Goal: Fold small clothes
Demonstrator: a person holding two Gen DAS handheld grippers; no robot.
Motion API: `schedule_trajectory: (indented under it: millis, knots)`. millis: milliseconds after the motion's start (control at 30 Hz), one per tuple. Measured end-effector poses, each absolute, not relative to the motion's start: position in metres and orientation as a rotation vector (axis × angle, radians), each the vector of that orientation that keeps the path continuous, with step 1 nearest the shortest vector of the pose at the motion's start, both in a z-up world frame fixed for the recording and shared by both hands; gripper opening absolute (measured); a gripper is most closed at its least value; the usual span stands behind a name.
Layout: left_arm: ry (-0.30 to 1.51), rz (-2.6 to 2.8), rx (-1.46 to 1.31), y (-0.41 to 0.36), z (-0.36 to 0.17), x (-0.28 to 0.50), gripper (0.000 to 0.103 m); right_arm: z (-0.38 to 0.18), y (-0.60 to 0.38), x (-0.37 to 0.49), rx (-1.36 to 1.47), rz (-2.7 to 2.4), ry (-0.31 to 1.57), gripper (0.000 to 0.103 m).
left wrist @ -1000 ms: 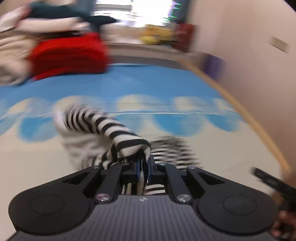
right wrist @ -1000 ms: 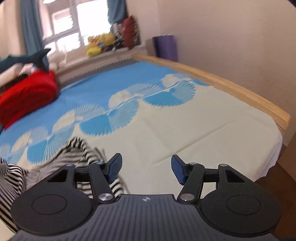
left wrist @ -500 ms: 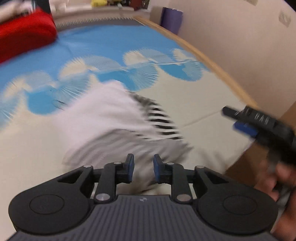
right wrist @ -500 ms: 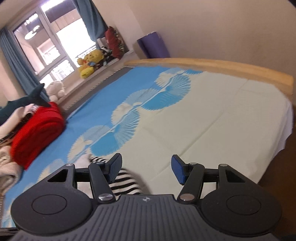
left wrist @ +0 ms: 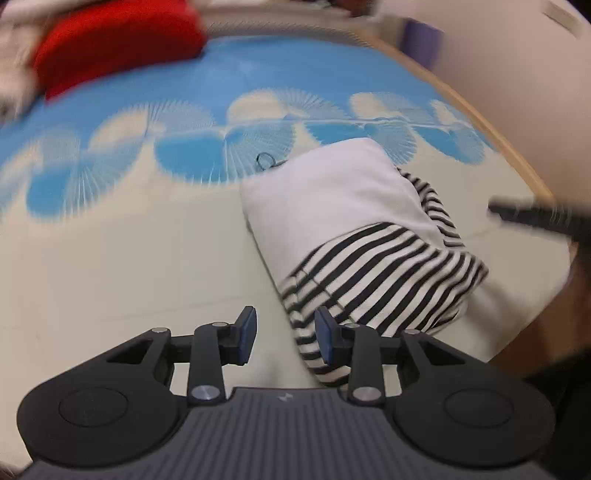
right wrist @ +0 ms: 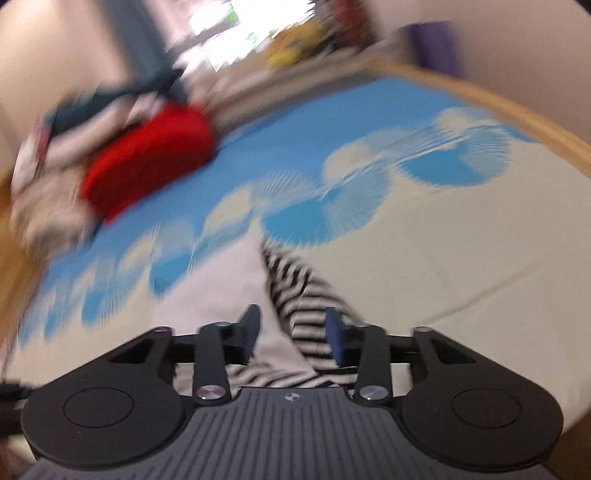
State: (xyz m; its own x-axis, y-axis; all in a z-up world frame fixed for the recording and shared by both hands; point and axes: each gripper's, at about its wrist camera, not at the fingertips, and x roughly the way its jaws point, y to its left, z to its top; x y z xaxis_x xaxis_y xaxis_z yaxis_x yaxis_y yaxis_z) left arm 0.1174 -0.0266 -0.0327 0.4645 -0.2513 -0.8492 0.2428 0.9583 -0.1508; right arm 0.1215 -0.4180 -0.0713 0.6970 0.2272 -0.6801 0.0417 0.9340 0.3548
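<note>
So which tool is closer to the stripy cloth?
Left, probably. The left tool, just opening, has one finger at the stripy cloth's hem, nothing gripped. The right tool, just closing on nothing, hangs off to the cloth's side, a gap between.

Bright daylight, prob. window [right wrist: 221, 26] glare; heavy motion blur, fisheye-warped edges.

Left tool [left wrist: 284, 334] just opening, right tool [right wrist: 293, 330] just closing, both empty.
</note>
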Motion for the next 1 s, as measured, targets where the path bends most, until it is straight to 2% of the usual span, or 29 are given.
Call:
schedule_trajectory:
  millis: [133,233,400,433,500,533,567,600,733,767,833,1000]
  knots:
    - [1.032,-0.319,-0.048,-0.036,-0.029,0.130,0.039,-0.104,-0.419,0.149,0.421,0.126,0.928,0.044]
    - [1.047,-0.290,-0.067,-0.034,-0.033,0.142,0.039,-0.119,-0.413,0.165,0.413,0.106,0.974,0.065]
    - [1.055,-0.276,-0.060,-0.029,-0.040,0.150,0.039,-0.131,-0.396,0.188,0.431,0.166,1.022,0.063]
    - [1.057,-0.278,-0.057,-0.028,-0.040,0.149,0.039,-0.131,-0.389,0.189,0.404,0.181,1.031,0.061]
    - [1.061,-0.276,-0.055,-0.026,-0.041,0.148,0.039,-0.129,-0.376,0.188,0.339,0.222,1.037,0.049]
    - [1.061,-0.273,-0.055,-0.026,-0.041,0.149,0.039,-0.127,-0.371,0.186,0.309,0.243,1.044,0.039]
    - [1.061,-0.269,-0.055,-0.025,-0.041,0.149,0.039,-0.127,-0.368,0.186,0.290,0.253,1.052,0.019]
    - [1.060,-0.264,-0.058,-0.025,-0.041,0.149,0.039,-0.124,-0.369,0.184,0.291,0.259,1.055,0.010]
    - [1.065,-0.257,-0.077,-0.026,-0.042,0.148,0.040,-0.092,-0.405,0.168,0.511,0.259,0.929,0.005]
    - [1.066,-0.261,-0.078,-0.029,-0.042,0.147,0.040,-0.081,-0.417,0.160,0.570,0.269,0.881,0.001]
    - [1.066,-0.275,-0.072,-0.035,-0.042,0.145,0.046,-0.064,-0.437,0.141,0.614,0.243,0.805,0.000]
    - [1.081,-0.323,-0.039,-0.058,-0.048,0.141,0.049,-0.062,-0.459,0.111,0.578,0.143,0.839,0.000]
